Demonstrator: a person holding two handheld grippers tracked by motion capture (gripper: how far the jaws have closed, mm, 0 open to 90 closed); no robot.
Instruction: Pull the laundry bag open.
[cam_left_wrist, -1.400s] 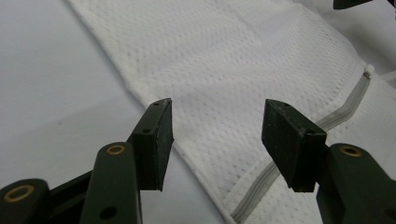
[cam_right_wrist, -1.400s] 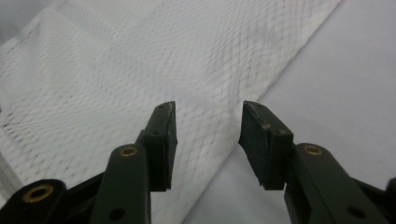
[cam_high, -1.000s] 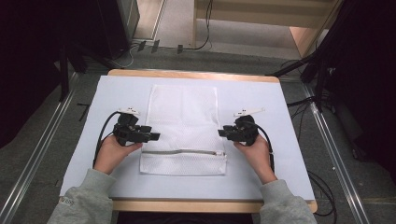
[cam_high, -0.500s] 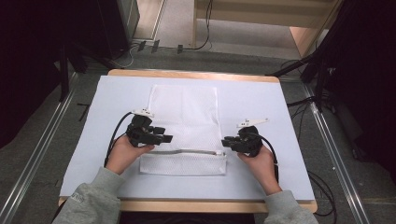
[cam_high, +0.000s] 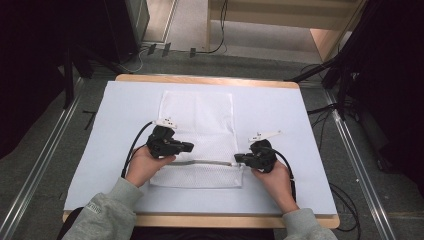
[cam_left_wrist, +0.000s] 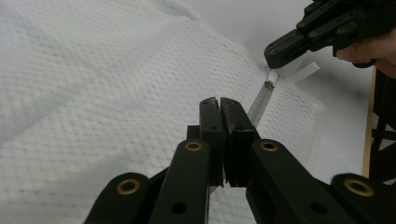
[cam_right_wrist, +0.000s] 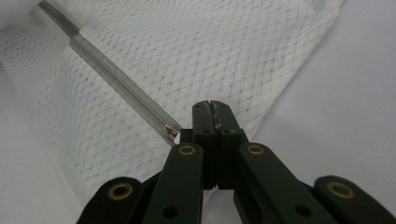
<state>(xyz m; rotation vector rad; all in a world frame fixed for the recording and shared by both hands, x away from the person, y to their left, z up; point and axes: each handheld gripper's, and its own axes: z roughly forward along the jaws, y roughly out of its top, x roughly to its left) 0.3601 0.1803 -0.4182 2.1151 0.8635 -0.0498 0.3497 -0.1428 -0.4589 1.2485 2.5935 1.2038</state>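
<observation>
High view puts the white mesh zippered laundry bag (cam_high: 197, 137) flat in the middle of the pale blue-white counter (cam_high: 300, 130), its grey zipper strip (cam_high: 210, 162) running across the lower part of the frame between my two hands.

My left gripper (cam_high: 187, 148) sits over the bag's lower left area, and in the left gripper view its jaws are pressed together; they have just been closing. I cannot tell whether they caught any mesh, since the pads meet with nothing plainly showing between them.

My right gripper (cam_high: 239, 158) is at the right end of the zipper, lower centre-right of the high view. Right gripper view shows its jaws together too, just closed, with the small metal zipper pull (cam_right_wrist: 171, 132) lying just beside the tips, to their left, not between them. The white tab (cam_left_wrist: 299, 73) near that end shows at the upper right of the left gripper view.

As I judge it, the main risk is that the right gripper has shut on bare mesh, or on nothing, and missed the pull. If I drag along the strip now, the slider stays put and the thin net bunches or slides over the smooth counter. If the left gripper has no real hold, the whole bag follows the right hand instead of giving counter-tension.
</observation>
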